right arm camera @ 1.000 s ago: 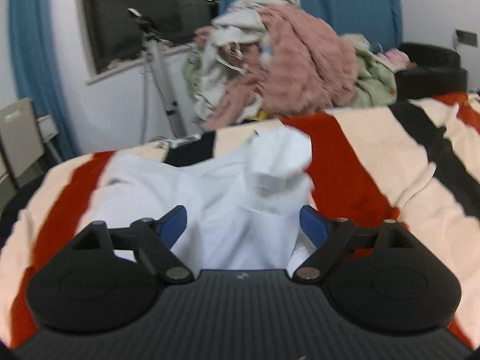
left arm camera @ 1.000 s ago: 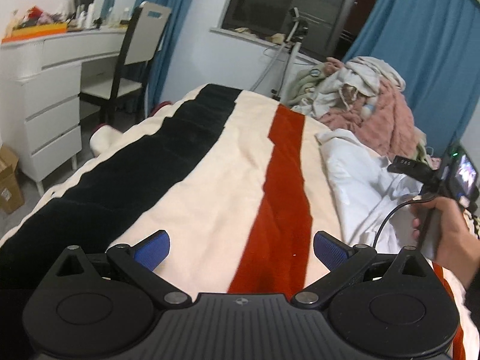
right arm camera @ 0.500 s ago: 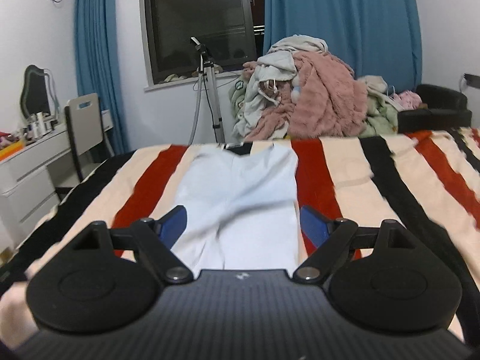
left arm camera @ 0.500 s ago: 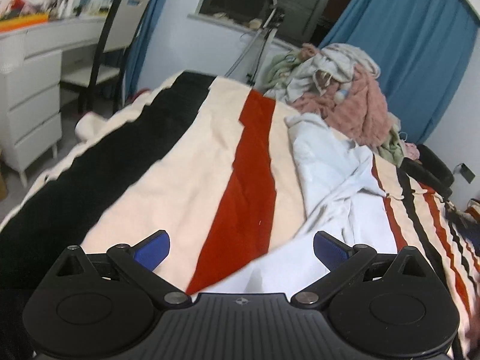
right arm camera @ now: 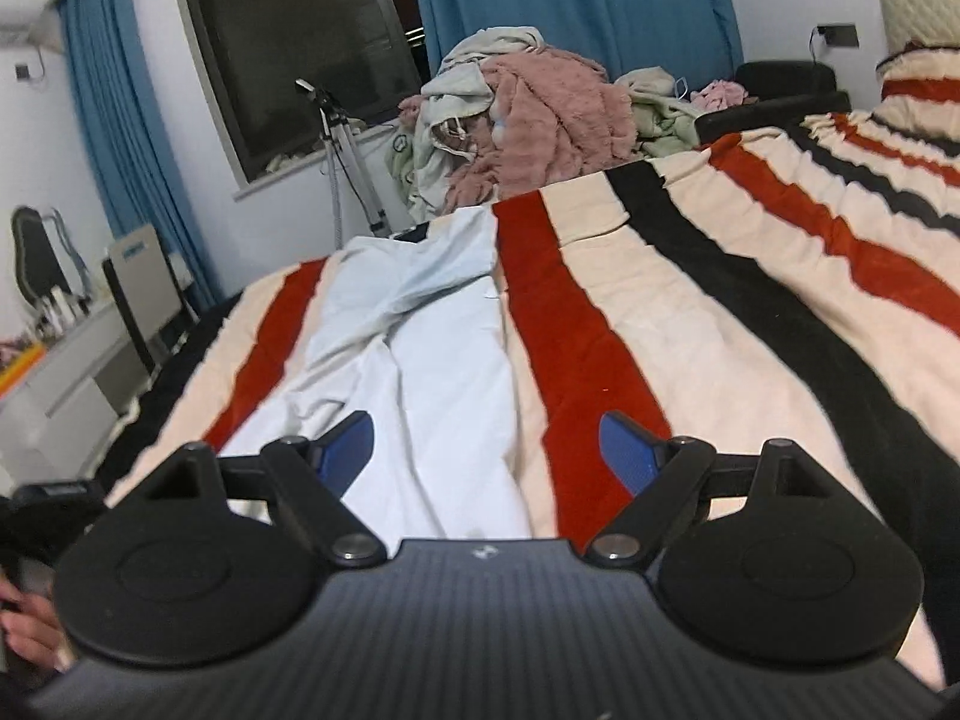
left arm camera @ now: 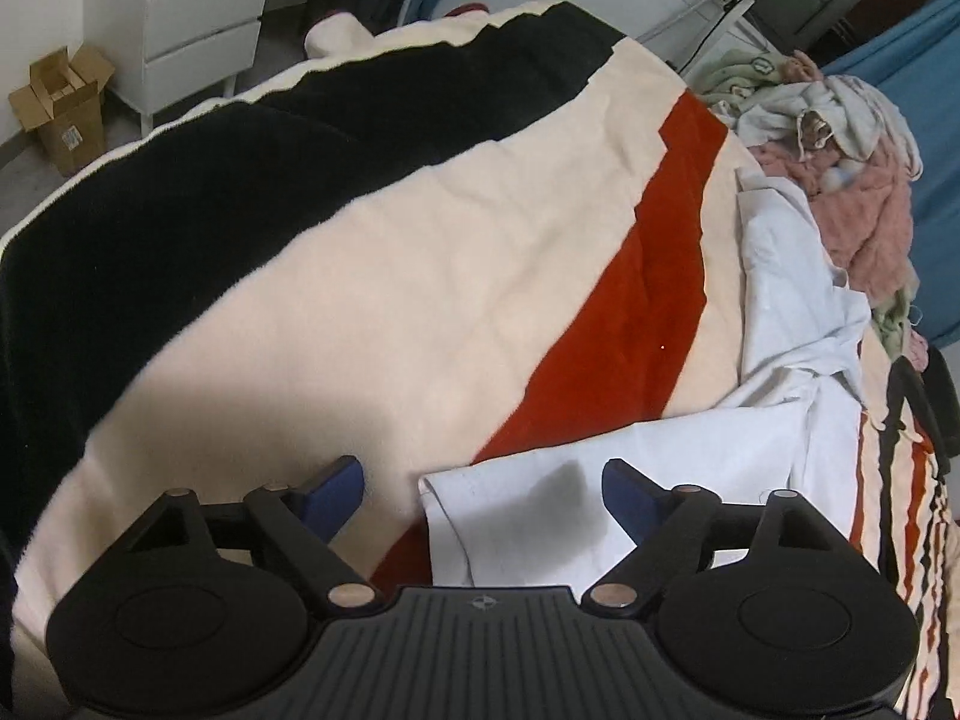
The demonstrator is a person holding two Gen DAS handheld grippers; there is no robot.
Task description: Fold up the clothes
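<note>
Creased white trousers (right arm camera: 420,360) on fleecy striped blanket (right arm camera: 690,312), left gripper (left arm camera: 483,489) wide, right gripper (right arm camera: 486,444) wide

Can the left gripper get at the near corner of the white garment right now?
Probably yes. The left gripper is open, and the white garment has its near corner lying flat on the blanket between the fingers, with nothing over it.

Bedroom: striped bed (right arm camera: 720,300), dresser (left arm camera: 198,24)
</note>
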